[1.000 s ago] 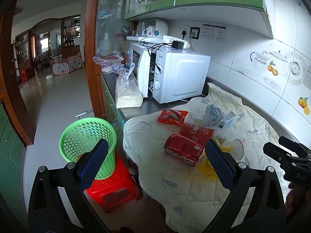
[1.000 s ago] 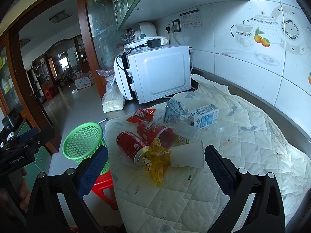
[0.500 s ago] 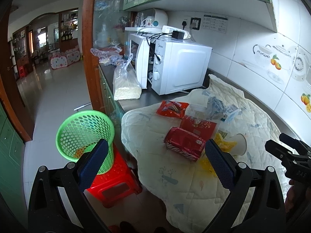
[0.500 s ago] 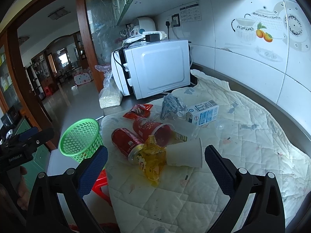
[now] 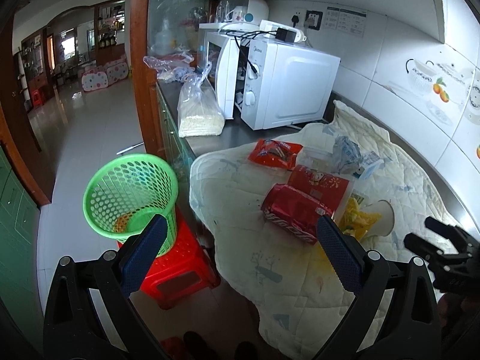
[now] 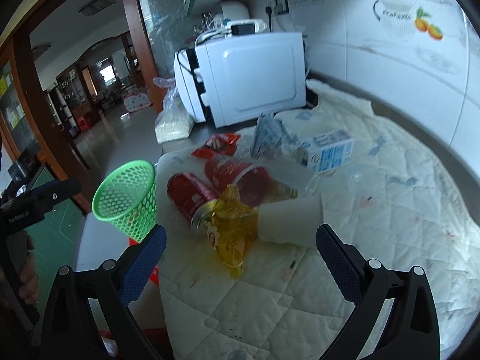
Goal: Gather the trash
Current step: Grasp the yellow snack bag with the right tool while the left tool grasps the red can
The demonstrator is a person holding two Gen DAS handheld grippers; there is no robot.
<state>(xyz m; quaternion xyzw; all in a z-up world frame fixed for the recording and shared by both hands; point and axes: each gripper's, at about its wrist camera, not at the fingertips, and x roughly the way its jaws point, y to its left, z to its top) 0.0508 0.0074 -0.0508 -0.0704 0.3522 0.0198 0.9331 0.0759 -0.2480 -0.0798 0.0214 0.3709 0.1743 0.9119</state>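
Left gripper [image 5: 238,246] held out level, jaws spread wide, nothing between blue pads [image 5: 337,247]; black frame arms splay toward lower corners of its own view; same gripper shows at left edge of right wrist view as black bar, person's hand [image 6: 22,273] wrapped round its grip. Right gripper [image 6: 240,255] likewise gaping, blue fingertips [image 6: 144,259] far apart, empty; seen from left wrist view its black body pokes in at right edge; two grippers side by side, well apart.
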